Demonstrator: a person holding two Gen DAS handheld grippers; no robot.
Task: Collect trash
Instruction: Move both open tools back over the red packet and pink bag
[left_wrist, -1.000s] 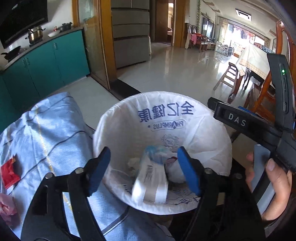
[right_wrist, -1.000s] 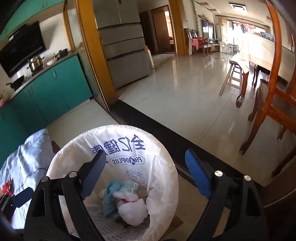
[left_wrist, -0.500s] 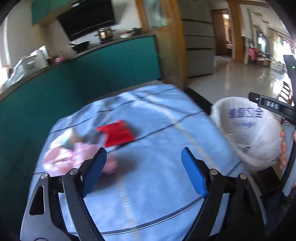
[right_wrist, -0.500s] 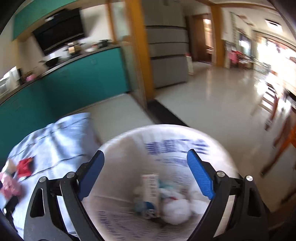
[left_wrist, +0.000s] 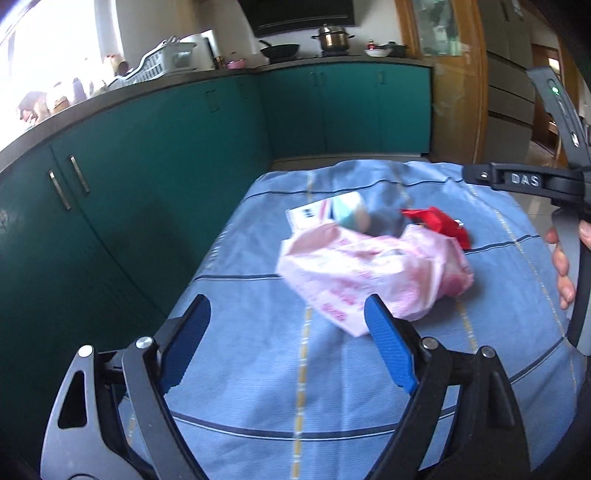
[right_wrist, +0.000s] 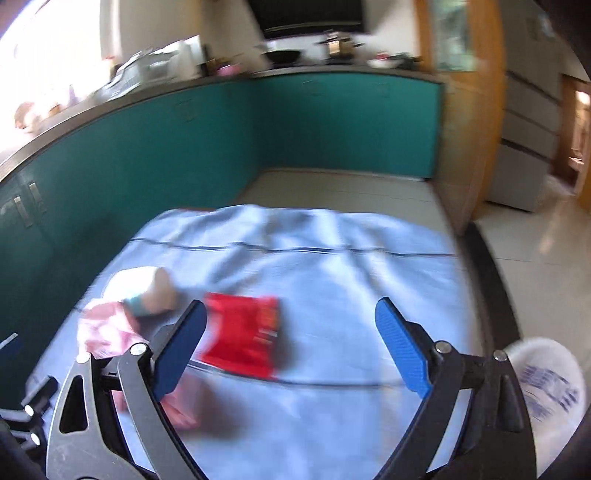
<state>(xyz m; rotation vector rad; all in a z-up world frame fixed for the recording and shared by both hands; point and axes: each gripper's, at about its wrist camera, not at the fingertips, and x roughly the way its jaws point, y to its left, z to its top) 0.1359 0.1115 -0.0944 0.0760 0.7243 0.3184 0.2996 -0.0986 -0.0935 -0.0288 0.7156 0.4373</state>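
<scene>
On my right gripper (left_wrist: 532, 181), seen from the left wrist camera, I can read "DAS" in raised pale letters on the black bar. The pink plastic bag (left_wrist: 373, 273) carries red print, too blurred to read. The white bin bag (right_wrist: 550, 391) at the edge of my right wrist view bears blue lettering that I cannot make out either.

One pink bag (left_wrist: 373, 273) — one red wrapper (right_wrist: 243, 336) — one bin (right_wrist: 550, 391)
</scene>
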